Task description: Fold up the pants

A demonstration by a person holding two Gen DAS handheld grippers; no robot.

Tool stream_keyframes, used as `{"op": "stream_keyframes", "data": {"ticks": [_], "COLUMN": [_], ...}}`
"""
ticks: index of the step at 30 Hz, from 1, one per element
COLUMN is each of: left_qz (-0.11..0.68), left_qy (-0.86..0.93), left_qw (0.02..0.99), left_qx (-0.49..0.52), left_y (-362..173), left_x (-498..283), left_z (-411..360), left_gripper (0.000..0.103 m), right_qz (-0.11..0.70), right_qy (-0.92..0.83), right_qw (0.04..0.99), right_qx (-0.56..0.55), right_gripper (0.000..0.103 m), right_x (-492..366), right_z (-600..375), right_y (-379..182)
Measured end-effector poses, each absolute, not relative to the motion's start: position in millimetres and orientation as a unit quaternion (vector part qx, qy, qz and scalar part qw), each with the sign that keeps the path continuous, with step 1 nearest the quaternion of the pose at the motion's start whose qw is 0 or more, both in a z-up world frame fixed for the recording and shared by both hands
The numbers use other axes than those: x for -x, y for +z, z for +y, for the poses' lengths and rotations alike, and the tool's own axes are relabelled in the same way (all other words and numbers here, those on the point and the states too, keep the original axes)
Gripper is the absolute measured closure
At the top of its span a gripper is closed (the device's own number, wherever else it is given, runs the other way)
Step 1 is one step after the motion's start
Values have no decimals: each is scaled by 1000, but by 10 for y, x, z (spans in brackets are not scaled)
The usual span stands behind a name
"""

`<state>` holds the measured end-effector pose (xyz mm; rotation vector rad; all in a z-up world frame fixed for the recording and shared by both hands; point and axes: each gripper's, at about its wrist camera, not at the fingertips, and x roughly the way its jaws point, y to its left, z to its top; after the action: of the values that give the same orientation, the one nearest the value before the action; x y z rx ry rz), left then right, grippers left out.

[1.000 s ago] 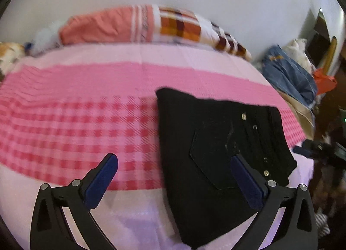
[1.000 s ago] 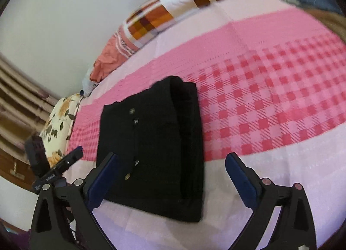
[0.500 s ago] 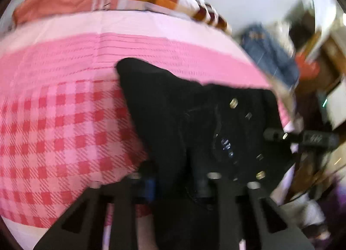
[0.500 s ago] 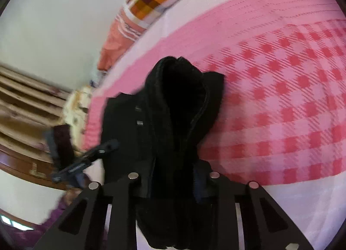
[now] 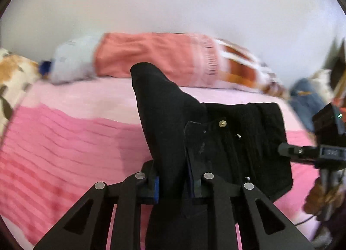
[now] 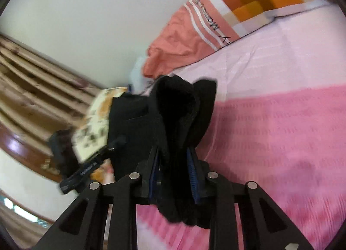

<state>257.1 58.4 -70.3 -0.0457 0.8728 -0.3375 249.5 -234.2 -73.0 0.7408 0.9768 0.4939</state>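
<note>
The folded black pants (image 5: 237, 142) with small metal studs hang lifted above the pink bed, bunched into a ridge. My left gripper (image 5: 174, 183) is shut on one edge of the pants, blue pads pressed against the cloth. My right gripper (image 6: 173, 183) is shut on the other end of the pants (image 6: 177, 124), whose thick folded layers stick up between the fingers. In each view the other gripper shows beside the pants: the right one in the left wrist view (image 5: 307, 152), the left one in the right wrist view (image 6: 86, 165).
A pink checked bedspread (image 5: 64, 146) covers the bed (image 6: 281, 131). A salmon and plaid pillow (image 5: 173, 59) lies along the wall, also in the right wrist view (image 6: 216, 23). A floral cushion (image 5: 10, 77) is at left. Blue jeans (image 5: 307, 98) lie at right. Wooden slats (image 6: 32, 90) stand left.
Both grippers closed on the pants, which lay flat a second ago, and lifted them off the bed. Both cameras have tilted up towards the wall.
</note>
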Motion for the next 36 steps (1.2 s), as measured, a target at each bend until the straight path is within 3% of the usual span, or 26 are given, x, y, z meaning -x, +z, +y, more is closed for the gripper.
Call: {"op": "stream_keyframes", "data": {"ticks": [3,5,7,8,9,11,14,18,22,24,29,36], "left_qz": [439,435,411,399,390,332,282,202,178,189,186,246], "left_qy": [-62,-41,-11,4,7,-2,1,-33,-45,-50,-9,-47], "left_qw": [896,899,911,916,920,943,959,979,983,981,982,968], "left_qx": [-19,-15,-30,-34,-31,-21,-23,-1,-10,-20,-17,6], "left_y": [-1036,-1150,-1096,-1016,-972,-696,-345,249,683,828,943,751], "left_x": [-2822,-2894,-2804,-2743,-2717,-2513,-2324,-2016,-1772,-1690,-1446,-1300], "left_z": [882,1007,1079,1104,1120,1106,1029,982,886,820,728,651], "left_gripper": [71,66,57,44,34,28,3,0,0,0,0,0], "right_qz": [481,458,435,425,410,391,377,372,360,350,332,335], "right_qy": [187,172,167,165,166,171,176,189,187,185,182,178], "right_qw": [794,825,853,867,878,889,895,889,891,894,901,900], "right_qx": [-320,-284,-233,-203,-183,-166,-158,-188,-204,-208,-214,-215], "right_gripper": [78,76,58,43,37,36,31,29,28,22,19,14], "right_x": [-2704,-2618,-2497,-2401,-2295,-2163,-2001,-1859,-1692,-1581,-1327,-1117], "right_z": [-2118,-2002,-1848,-1737,-1640,-1509,-1360,-1391,-1467,-1531,-1640,-1628], "right_y": [-929,-776,-545,-422,-312,-144,38,185,371,468,655,653]}}
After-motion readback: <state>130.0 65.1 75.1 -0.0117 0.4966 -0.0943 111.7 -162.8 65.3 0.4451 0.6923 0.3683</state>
